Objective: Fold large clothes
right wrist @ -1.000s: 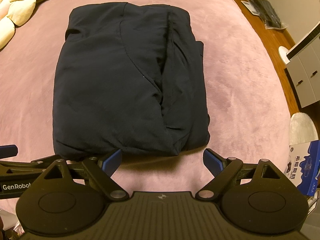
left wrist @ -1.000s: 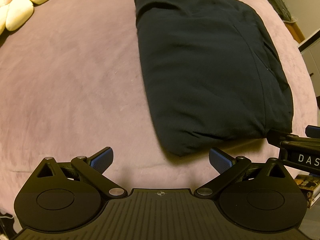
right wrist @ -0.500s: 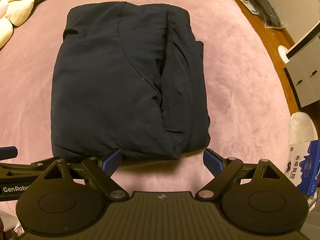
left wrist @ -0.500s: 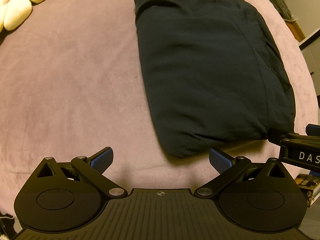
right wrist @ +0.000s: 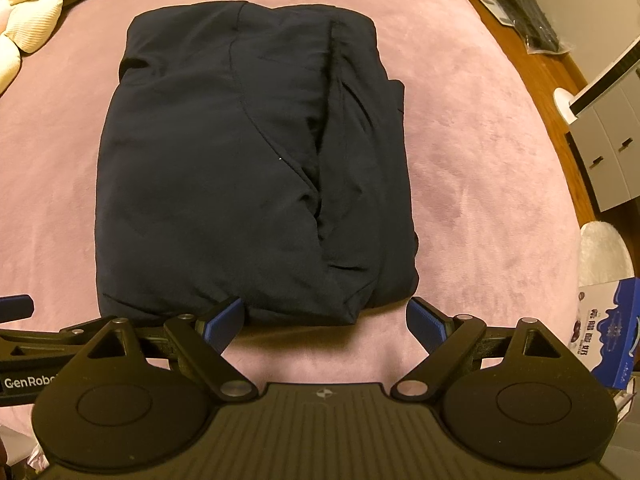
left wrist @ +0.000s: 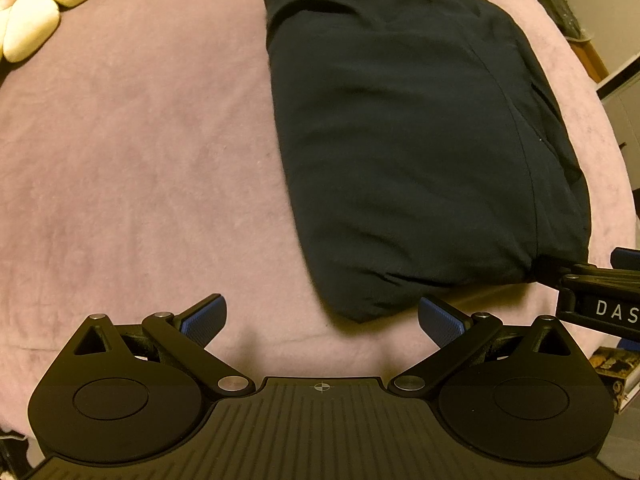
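A dark navy garment [left wrist: 420, 140] [right wrist: 248, 168] lies folded into a thick rectangle on the pink bed cover [left wrist: 132, 168] [right wrist: 480, 160]. My left gripper [left wrist: 322, 316] hovers open just in front of its near left corner, with only the cover between its blue pads. In the right wrist view my right gripper [right wrist: 326, 318] stands open at the garment's near edge; its left pad [right wrist: 226, 318] sits against the fabric, and nothing is gripped. Each gripper shows at the edge of the other's view.
Cream and yellow plush cushions [left wrist: 36, 4] [right wrist: 24, 32] lie at the far left of the bed. Past the bed's right side are a wooden floor, a white drawer unit [right wrist: 608, 136], a blue box [right wrist: 612, 340] and a dark bag [right wrist: 524, 20].
Nothing has visibly moved apart from a very slight drift of both views; the garment and both grippers stay as they were.
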